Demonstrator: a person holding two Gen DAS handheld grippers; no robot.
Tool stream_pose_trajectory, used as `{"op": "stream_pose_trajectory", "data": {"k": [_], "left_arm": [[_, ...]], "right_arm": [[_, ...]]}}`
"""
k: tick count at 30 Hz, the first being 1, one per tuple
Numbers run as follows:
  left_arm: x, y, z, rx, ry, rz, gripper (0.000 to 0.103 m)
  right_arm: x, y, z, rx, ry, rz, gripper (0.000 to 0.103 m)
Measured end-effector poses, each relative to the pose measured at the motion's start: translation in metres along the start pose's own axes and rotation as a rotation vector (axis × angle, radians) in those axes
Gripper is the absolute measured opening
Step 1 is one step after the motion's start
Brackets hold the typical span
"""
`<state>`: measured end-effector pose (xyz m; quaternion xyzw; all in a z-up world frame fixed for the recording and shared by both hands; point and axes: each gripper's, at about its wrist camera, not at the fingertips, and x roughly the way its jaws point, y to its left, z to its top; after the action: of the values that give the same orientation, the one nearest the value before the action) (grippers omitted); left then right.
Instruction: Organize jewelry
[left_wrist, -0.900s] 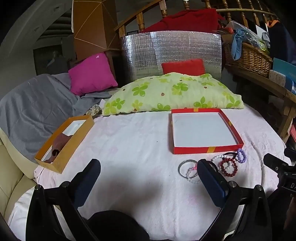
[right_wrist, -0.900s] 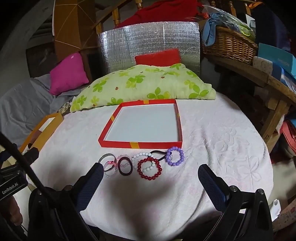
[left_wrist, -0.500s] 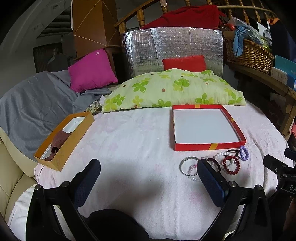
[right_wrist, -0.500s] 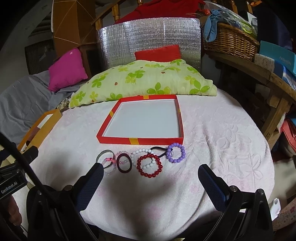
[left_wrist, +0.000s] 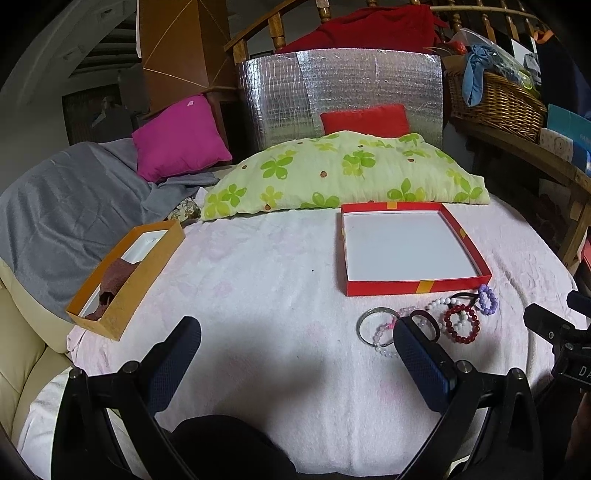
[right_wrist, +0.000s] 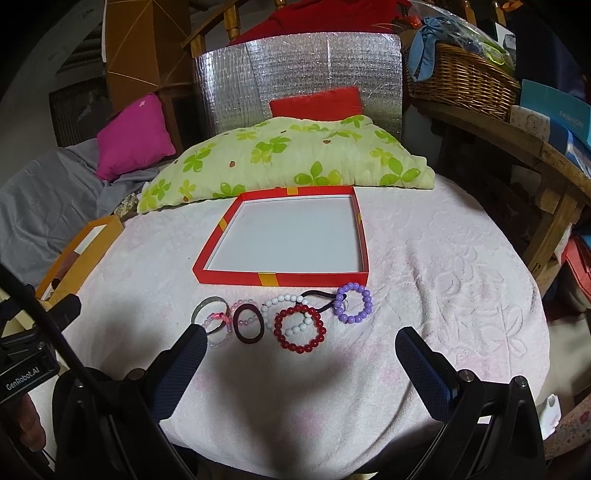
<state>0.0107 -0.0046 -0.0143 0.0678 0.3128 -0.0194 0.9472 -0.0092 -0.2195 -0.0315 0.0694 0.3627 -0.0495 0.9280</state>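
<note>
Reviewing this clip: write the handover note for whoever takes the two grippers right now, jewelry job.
Left gripper: open, empty, held above the white cloth.
Right gripper: open, empty, just short of the jewelry row.
Red box: nothing in it, sits just behind the row.
In the row, left to right in the right wrist view: silver bangle, pink bead bracelet, dark hair tie, white bead bracelet, red bead bracelet, black hair tie, purple bead bracelet. Several overlap.
Orange box: at the cloth's left edge, with a brown item inside.
Done: nothing moved into the red box.
Left: every piece.
</note>
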Motion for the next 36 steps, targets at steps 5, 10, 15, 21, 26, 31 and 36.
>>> {"op": "stream_pose_trajectory", "data": {"k": [5,10,15,21,26,31,36], "left_arm": [[0.001,-0.001,-0.001,0.009,0.000,0.006,0.103],[0.003,-0.002,-0.003,0.014,0.013,0.006,0.103],[0.005,-0.003,-0.003,0.037,0.039,0.014,0.103],[0.009,-0.006,-0.005,0.037,0.044,0.014,0.103],[0.013,-0.008,-0.006,0.040,0.051,0.014,0.103],[0.015,-0.010,-0.008,0.043,0.058,0.008,0.103],[0.028,-0.009,-0.011,0.035,0.090,-0.028,0.103]], "right_arm": [[0.001,0.001,0.000,-0.003,0.002,0.001,0.103],[0.001,0.001,-0.001,-0.002,0.003,0.001,0.103],[0.003,0.000,-0.001,0.001,0.003,0.001,0.103],[0.007,-0.002,-0.003,0.013,0.008,0.003,0.103],[0.011,-0.006,-0.004,0.024,0.015,0.008,0.103],[0.013,-0.011,-0.004,0.035,0.015,0.010,0.103],[0.023,-0.025,-0.004,0.053,0.017,0.034,0.103]]}}
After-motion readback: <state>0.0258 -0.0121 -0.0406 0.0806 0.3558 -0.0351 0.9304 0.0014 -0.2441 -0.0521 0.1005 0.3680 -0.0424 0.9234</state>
